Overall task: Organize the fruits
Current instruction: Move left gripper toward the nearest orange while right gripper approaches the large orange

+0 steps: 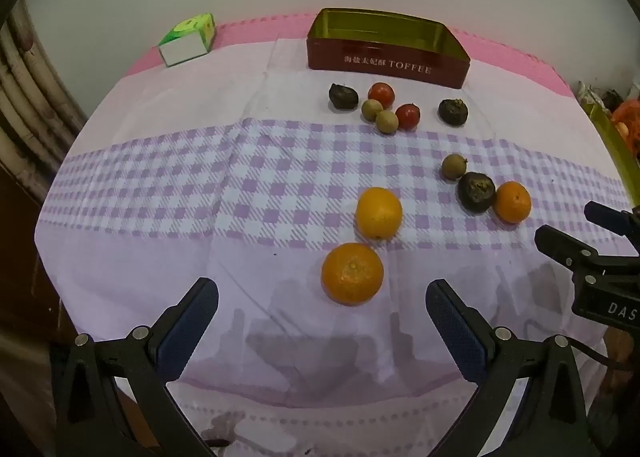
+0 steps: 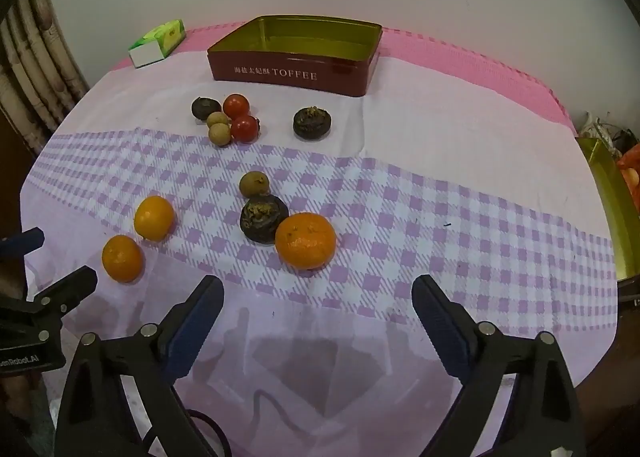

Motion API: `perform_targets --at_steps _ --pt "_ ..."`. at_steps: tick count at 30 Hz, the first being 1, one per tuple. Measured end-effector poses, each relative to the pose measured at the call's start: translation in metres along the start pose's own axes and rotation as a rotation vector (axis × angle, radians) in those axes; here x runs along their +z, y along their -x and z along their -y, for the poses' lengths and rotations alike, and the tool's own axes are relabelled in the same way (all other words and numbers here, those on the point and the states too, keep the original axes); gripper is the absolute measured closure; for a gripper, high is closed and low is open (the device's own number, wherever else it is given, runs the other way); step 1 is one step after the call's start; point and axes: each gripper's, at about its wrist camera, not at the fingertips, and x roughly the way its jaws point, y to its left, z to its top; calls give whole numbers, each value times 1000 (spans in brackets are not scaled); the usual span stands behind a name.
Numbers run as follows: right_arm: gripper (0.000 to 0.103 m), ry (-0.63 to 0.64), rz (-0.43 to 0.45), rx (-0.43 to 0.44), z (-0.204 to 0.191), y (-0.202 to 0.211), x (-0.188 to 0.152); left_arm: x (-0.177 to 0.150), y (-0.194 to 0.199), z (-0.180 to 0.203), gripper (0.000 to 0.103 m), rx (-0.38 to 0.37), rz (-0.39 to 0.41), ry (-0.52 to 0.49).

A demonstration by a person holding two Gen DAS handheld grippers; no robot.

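At the right edge of both views a gold-lined tray (image 2: 608, 193) is cut off, and the orange and red items (image 1: 626, 125) behind it are too blurred to be identified. The right gripper (image 1: 576, 233) is shown only in part at the left wrist view's right border, its lettering truncated, and the left gripper (image 2: 52, 261) is likewise clipped at the right wrist view's left border. The small characters before "TOFFEE" on the red tin (image 2: 296, 57) cannot be read.
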Motion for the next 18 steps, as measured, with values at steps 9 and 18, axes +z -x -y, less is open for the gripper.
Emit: perform_targets --at_steps 9,18 --pt "16 5 -8 -5 -5 -4 -5 -3 -2 5 0 -5 -5 -23" --pt "19 15 -7 -7 -8 -4 -6 -5 0 11 0 -22 6 -42"
